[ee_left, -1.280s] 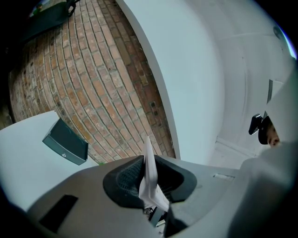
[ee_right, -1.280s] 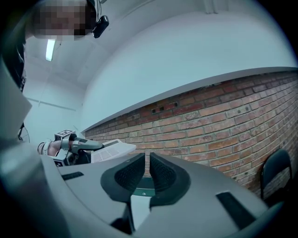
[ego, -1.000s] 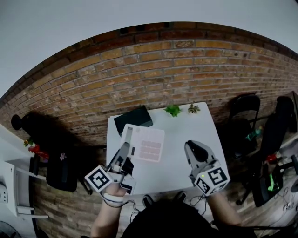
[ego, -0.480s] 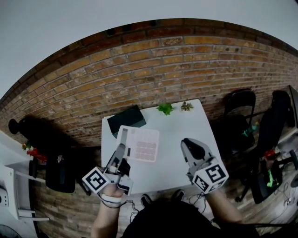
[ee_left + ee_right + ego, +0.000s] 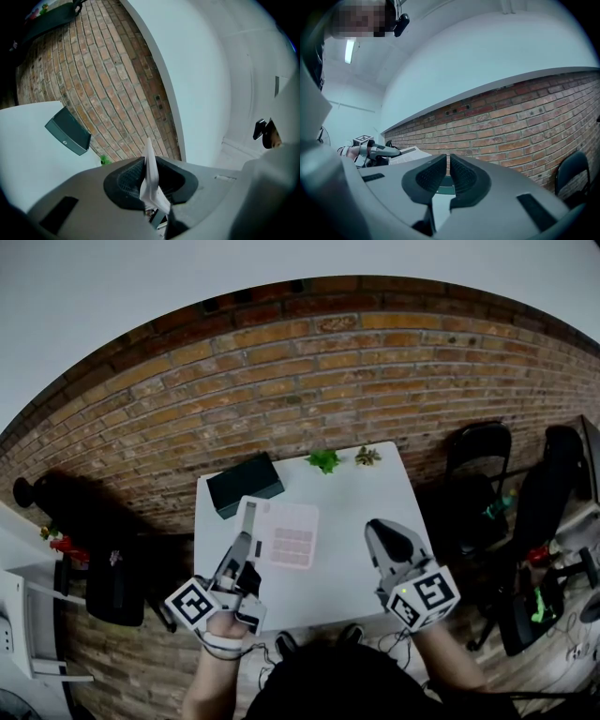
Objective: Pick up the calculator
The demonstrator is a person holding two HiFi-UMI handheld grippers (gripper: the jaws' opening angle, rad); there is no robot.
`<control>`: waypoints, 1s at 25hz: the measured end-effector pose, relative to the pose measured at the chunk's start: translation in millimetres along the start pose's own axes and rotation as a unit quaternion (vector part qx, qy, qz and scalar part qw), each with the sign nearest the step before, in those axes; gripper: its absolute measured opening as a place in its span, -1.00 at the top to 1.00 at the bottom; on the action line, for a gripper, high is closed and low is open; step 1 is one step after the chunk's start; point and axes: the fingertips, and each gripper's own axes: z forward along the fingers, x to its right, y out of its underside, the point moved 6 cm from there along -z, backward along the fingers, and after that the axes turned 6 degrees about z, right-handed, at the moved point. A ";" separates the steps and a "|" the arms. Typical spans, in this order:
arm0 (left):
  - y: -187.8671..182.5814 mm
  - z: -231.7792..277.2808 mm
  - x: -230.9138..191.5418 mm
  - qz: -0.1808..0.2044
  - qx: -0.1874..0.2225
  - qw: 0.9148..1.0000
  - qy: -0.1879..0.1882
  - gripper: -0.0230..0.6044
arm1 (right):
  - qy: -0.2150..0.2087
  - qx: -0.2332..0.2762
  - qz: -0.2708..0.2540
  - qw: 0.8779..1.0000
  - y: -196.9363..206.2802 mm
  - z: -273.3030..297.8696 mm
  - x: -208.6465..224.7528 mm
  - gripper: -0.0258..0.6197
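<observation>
The calculator [image 5: 284, 533], a white slab with pink keys, hangs above the white table [image 5: 361, 498]. My left gripper [image 5: 247, 538] is shut on its left edge. In the left gripper view the calculator [image 5: 150, 180] shows edge-on as a thin white sheet pinched between the dark pads. My right gripper [image 5: 388, 542] hovers over the table's right half, apart from the calculator. Its jaws are closing and only a narrow slit remains, with nothing in it [image 5: 448, 165]. From the right gripper view, the left gripper [image 5: 370, 151] and the calculator [image 5: 410, 153] appear at the left.
A black box [image 5: 244, 484] lies at the table's far left corner and shows again as the black box [image 5: 68, 131]. Two small green plants [image 5: 324, 460] stand at the far edge by the brick wall. Black chairs [image 5: 480, 457] stand to the right.
Table and calculator sit a little further left in the head view. The left gripper keeps its hold on the calculator. The right gripper has shifted slightly.
</observation>
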 end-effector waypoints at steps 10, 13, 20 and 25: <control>20.0 8.1 1.1 -0.007 0.003 1.000 -0.016 0.74 | -0.002 0.005 -0.011 1.000 -1.0 -9.3 22.1 0.90; 23.5 11.2 2.3 -0.005 0.001 1.000 -0.021 0.74 | -0.002 0.004 -0.012 1.000 -1.6 -11.1 28.8 0.90; 32.9 22.5 6.9 0.001 -0.004 1.000 -0.022 0.74 | -0.002 0.009 -0.003 1.000 -1.7 -15.1 44.3 0.90; 41.8 32.3 8.0 -0.003 -0.008 1.000 -0.023 0.74 | -0.003 0.009 -0.014 1.000 -4.4 -17.1 53.0 0.91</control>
